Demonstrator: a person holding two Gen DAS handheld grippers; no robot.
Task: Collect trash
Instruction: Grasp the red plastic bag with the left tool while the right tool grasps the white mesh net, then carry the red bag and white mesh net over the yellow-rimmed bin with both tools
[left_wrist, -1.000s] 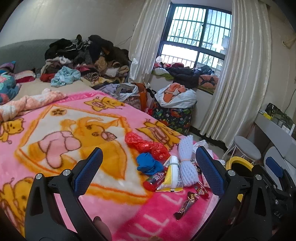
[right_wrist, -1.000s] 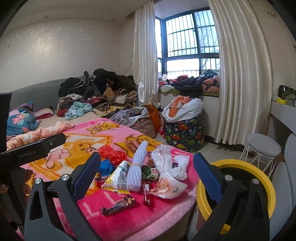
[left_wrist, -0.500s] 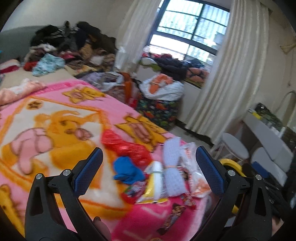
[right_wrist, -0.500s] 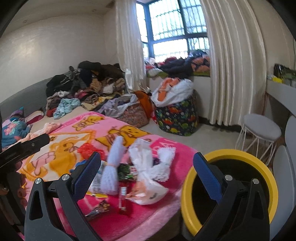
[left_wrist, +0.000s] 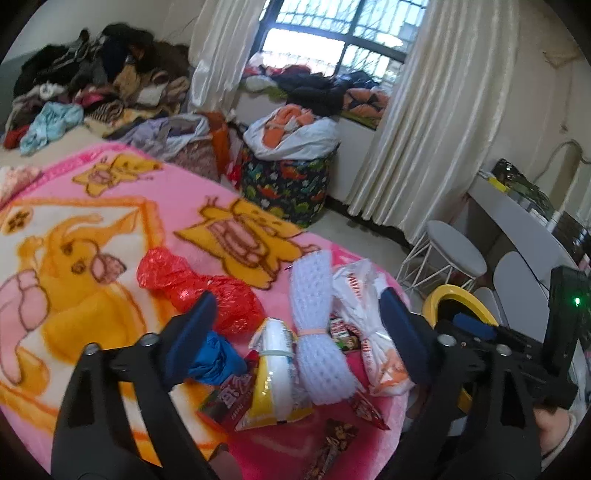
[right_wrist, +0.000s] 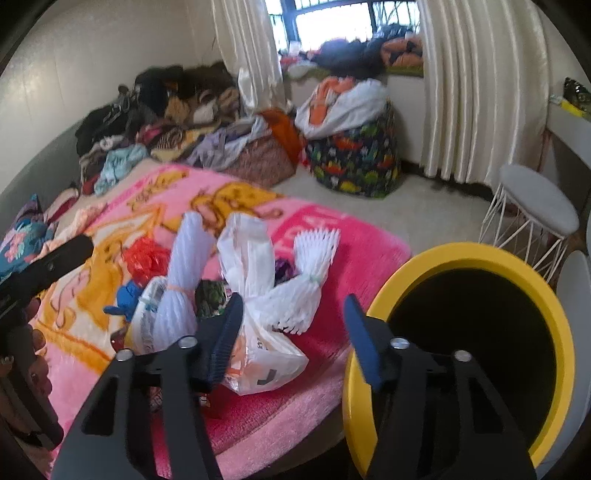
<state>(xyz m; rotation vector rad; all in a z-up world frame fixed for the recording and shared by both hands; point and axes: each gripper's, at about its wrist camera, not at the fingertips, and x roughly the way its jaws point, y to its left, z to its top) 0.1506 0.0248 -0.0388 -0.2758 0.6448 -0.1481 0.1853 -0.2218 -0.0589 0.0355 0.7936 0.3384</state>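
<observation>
Trash pile (left_wrist: 295, 354) lies on pink blanket (left_wrist: 110, 206) at bed corner. Left claw (left_wrist: 295, 339) closing over it, still wide, nothing pinched; foam net bundle (left_wrist: 317, 332) and yellow snack packet (left_wrist: 275, 376) between fingers. Right claw (right_wrist: 291, 332) closing, narrower, empty, above white plastic bag (right_wrist: 255, 332). Yellow-rimmed bin (right_wrist: 461, 258) beside bed.

Both grippers (left_wrist: 295, 325) (right_wrist: 291, 328) closing, empty.

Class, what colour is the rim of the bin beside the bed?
Yellow rim, clearest in the right wrist view.
</observation>
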